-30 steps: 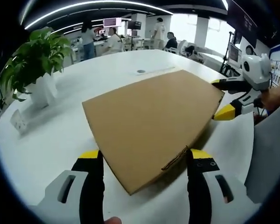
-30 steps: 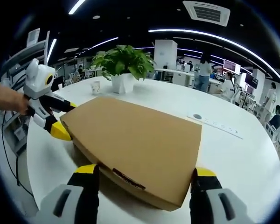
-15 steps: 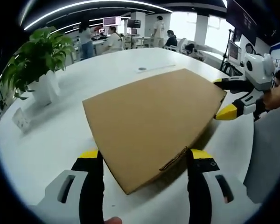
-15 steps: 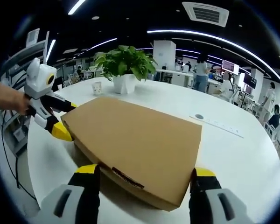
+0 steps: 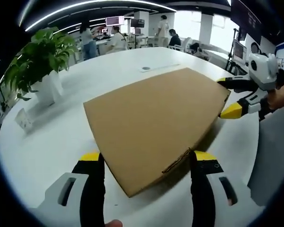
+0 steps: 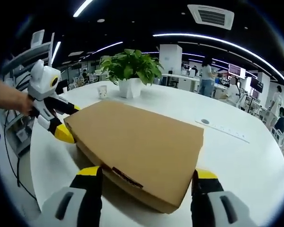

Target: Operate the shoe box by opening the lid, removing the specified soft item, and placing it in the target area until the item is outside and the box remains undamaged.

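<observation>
1. Your left gripper (image 5: 144, 163) has its jaws spread wide and holds nothing. The near corner of the shoe box (image 5: 156, 118) sits between them, the lid shut. To lift well, I would catch only the lid's lower edge and raise it evenly, so the cardboard does not crease.

2. The box stands on the white table (image 5: 52, 142), near its rounded edge. It is plain brown cardboard, matte, flat-topped and sharp-cornered. A small tab notch breaks the lid edge by your right jaw in the left gripper view. The soft item is hidden inside, so I cannot tell what it is.

3. Your right gripper (image 6: 146, 177) is likewise wide open and empty, straddling the opposite short side of the box, where a dark printed strip shows on the lid's rim. Match its lift to the left's, or the thin lid will likely twist.

4. A potted plant (image 6: 130, 71) in a glossy white pot stands beyond the box, well clear of the lid's swing.
</observation>
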`<state>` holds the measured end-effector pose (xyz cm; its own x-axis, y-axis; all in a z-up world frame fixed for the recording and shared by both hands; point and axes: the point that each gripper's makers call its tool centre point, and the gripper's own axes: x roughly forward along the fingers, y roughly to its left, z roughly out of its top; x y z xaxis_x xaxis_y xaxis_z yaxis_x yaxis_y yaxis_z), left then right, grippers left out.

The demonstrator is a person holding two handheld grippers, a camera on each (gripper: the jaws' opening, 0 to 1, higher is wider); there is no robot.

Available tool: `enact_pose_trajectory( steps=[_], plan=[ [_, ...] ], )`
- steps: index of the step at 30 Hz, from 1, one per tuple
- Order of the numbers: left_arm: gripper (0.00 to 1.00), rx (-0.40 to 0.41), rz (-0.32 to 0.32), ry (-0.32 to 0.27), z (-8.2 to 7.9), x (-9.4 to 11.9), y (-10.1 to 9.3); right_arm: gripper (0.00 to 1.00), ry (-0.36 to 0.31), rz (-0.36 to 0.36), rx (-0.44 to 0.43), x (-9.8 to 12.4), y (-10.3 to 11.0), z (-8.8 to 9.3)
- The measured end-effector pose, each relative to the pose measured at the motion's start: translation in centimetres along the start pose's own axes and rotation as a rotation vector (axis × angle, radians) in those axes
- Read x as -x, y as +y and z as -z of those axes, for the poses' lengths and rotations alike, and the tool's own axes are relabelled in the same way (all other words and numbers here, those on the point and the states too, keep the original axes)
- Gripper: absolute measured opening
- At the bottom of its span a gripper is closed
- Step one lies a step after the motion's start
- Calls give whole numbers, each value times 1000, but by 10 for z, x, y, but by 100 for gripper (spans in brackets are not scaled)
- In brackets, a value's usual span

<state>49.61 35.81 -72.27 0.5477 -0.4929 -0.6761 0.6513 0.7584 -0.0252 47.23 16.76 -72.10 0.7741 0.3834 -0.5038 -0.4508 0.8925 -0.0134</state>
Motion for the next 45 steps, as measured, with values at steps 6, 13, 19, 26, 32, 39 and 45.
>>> enact_pose_trajectory(
  steps=[6,13,19,26,32,39,45],
  plan=[
    [74,3,-15,-28,2,2,-1,71,-26,-11,20,2,-2,0],
    [73,4,-38,-65,2,4,-1,67,-37,-25,80,4,-4,3],
    [72,20,-59,-78,2,5,-1,65,-39,-44,97,4,-6,6],
    [70,44,-87,-122,4,8,-2,63,-40,-58,95,5,-7,8],
    [69,51,-97,-134,4,9,-3,61,-32,-54,87,5,-6,8],
    [68,57,-91,-115,3,9,-2,60,-22,-55,67,7,-6,6],
    [68,65,-90,-116,1,12,-4,60,-20,-52,50,10,-5,3]
  ],
)
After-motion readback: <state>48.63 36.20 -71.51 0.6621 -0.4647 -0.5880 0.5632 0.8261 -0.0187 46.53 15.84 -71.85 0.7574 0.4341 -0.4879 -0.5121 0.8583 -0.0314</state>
